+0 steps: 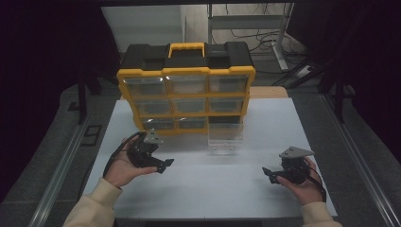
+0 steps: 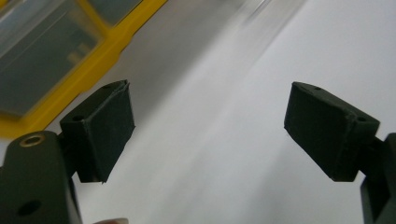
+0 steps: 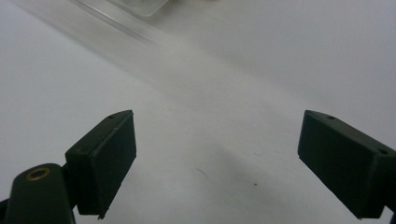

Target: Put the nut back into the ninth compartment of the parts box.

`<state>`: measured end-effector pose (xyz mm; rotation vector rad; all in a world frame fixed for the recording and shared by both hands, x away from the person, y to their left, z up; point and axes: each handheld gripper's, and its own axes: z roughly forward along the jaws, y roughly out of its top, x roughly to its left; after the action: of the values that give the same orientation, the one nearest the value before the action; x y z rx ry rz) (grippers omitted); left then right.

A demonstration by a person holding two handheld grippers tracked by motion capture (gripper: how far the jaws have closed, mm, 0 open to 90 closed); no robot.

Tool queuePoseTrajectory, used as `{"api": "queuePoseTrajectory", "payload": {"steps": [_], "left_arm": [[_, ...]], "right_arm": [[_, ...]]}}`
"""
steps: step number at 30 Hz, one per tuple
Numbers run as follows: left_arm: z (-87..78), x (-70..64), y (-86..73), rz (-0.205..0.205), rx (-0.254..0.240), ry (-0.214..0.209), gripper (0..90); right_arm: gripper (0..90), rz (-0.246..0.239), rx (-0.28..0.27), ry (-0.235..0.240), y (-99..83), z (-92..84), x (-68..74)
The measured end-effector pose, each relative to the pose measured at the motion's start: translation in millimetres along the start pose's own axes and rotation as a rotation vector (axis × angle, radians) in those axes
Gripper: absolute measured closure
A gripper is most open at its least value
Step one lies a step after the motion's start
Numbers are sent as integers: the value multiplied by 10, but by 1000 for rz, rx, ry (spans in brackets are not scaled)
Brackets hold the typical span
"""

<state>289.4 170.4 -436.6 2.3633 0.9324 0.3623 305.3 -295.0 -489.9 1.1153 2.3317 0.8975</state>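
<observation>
Cream sleeves are cut off at the bottom edge of the high view. Left gripper (image 1: 163,165) and right gripper (image 1: 267,174), both matt black and blocky, hover over the smooth white table (image 1: 198,189), jaws wide apart with nothing between them. Beyond them a clear plastic drawer (image 1: 226,138) sits on the table, pulled from the yellow-and-black organiser (image 1: 187,87); its outline is faint. Contents of the organiser's translucent drawers cannot be made out.

I hold my left gripper (image 1: 163,164) low, jaws spread wide and empty. My right gripper (image 1: 268,174) points inward, its jaws equally parted, holding nothing.
</observation>
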Motion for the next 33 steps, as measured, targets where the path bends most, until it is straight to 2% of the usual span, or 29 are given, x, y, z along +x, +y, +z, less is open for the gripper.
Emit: {"api": "queuePoseTrajectory", "payload": {"steps": [4,16,26,33], "left_arm": [[-11,-41,-159,-15,6,21,160],[35,-89,-493,-78,-6,14,160],[38,-82,-578,-104,-11,42,160],[63,-59,-644,-127,-8,44,160]], "right_arm": [[123,-2,1,1,1,4,3],[122,-4,2,3,7,11,13],[123,-1,-16,15,17,-6,29],[123,0,-22,30,49,15,40]]}}
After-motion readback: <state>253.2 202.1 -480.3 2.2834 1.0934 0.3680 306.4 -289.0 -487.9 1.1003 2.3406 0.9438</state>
